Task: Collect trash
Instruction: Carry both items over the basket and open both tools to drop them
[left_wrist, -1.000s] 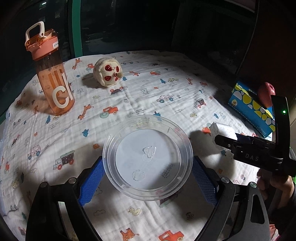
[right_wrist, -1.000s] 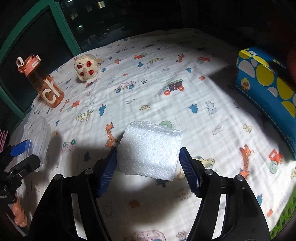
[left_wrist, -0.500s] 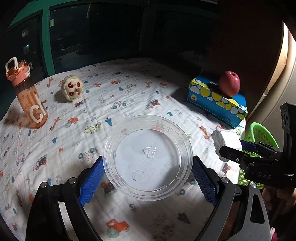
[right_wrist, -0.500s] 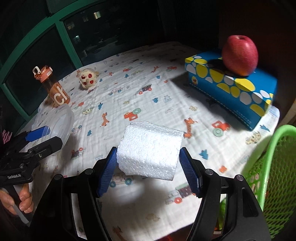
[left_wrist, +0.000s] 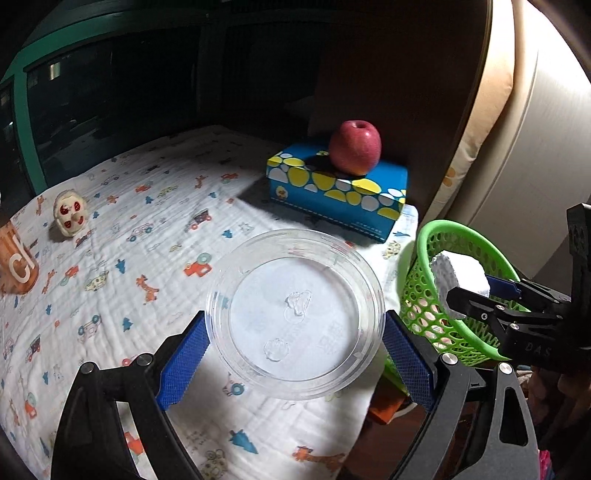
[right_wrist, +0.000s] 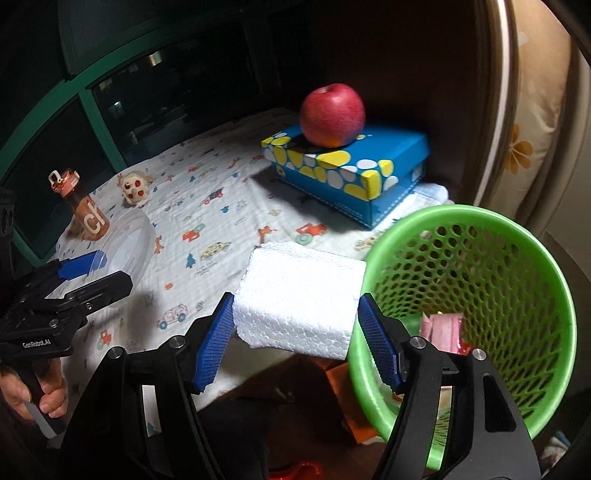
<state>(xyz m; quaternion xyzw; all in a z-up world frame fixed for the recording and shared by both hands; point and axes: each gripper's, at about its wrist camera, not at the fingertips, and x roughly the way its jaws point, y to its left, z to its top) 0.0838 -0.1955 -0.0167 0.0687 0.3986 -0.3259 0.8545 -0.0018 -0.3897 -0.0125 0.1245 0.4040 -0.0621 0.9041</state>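
Right gripper (right_wrist: 297, 328) clamps a white styrofoam block (right_wrist: 299, 295) between its blue pads, just beside the rim of a green plastic mesh basket (right_wrist: 517, 236) holding a pink wrapper (right_wrist: 441, 326). Left gripper (left_wrist: 293, 341) grips a clear round plastic lid (left_wrist: 295, 314) above the cartoon-printed white cloth (left_wrist: 147, 229).

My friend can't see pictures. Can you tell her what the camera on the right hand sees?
The right tool grips a white foam block beside a green mesh basket that holds pink wrappers. Behind, a red apple sits on a blue tissue box on a cartoon-print cloth. At left, the left tool holds a clear plastic lid.
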